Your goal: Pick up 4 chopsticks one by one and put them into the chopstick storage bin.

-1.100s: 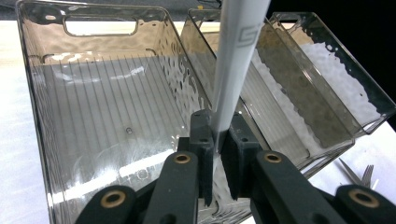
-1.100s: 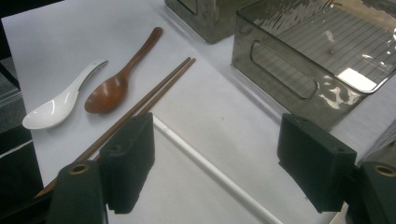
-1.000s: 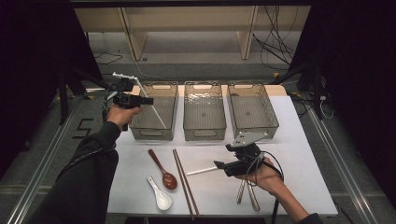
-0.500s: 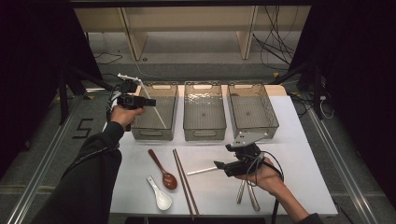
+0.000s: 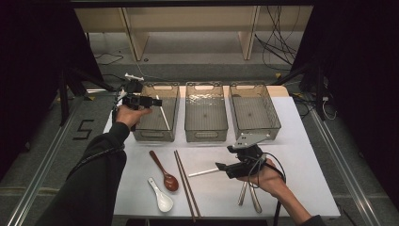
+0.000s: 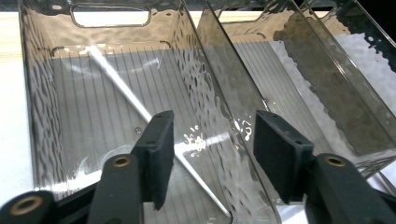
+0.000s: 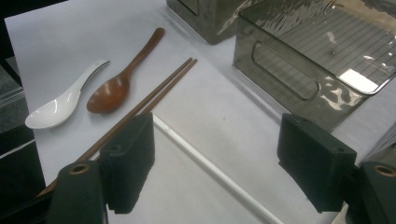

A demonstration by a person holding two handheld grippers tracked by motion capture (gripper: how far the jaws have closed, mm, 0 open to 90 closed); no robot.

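Dropped from the just-opening left gripper [image 6: 210, 163], a white stick [image 5: 163, 117] leans inside the leftmost bin [image 5: 157, 134]; right gripper [image 7: 215, 163] gapes.

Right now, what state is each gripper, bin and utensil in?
Left gripper: jaws just opened, nothing between them, over the left bin.
White chopstick: lying slanted in left bin.
Right gripper: open, over second white chopstick on the table.
Middle bin: empty.
Right bin: empty.
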